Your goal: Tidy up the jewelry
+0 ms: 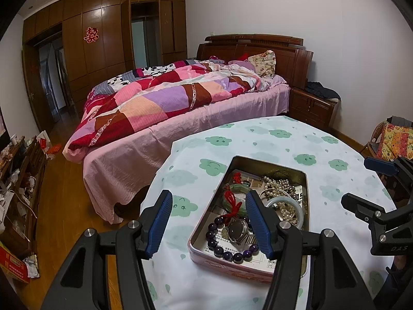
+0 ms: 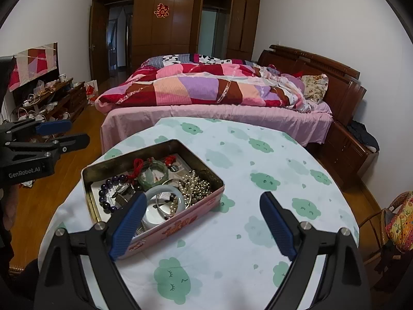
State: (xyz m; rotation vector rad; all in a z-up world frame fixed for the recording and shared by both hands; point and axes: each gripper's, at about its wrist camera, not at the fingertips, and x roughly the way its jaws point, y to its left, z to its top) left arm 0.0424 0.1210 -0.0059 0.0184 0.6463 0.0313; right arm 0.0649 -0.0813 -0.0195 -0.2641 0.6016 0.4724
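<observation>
1. Round table under a white cloth printed with green clouds; on it sat an open rectangular metal tin with pink printed sides, holding the jewelry.
2. Left gripper, black frame with blue ribbed pads, hovered over the tin's near end — jaws parted fairly wide, nothing between the pads.
3. Its left pad stood over bare cloth outside the tin; its right pad stood over the tin's interior.
4. Between those jaws, low in the tin: a bracelet of dark purple round beads and a silver wristwatch with a metal band, touching each other.
5. Just ahead of the jaws: a green jade pendant on a red knotted cord.
6. Right of the left gripper's right pad: a pale bluish-white jade bangle and, beyond it, a tangle of cream pearl strands.
7. Right gripper, same build, jaws spread very wide and empty.
8. Its left pad overlapped the tin's near corner, beside the bangle; its right pad stood over bare cloth, well apart from the tin.
9. Pearls lay in the tin's right end, ahead of the right gripper's left pad.
10. Each gripper showed at the edge of the other's view — neither touched any jewelry.
</observation>
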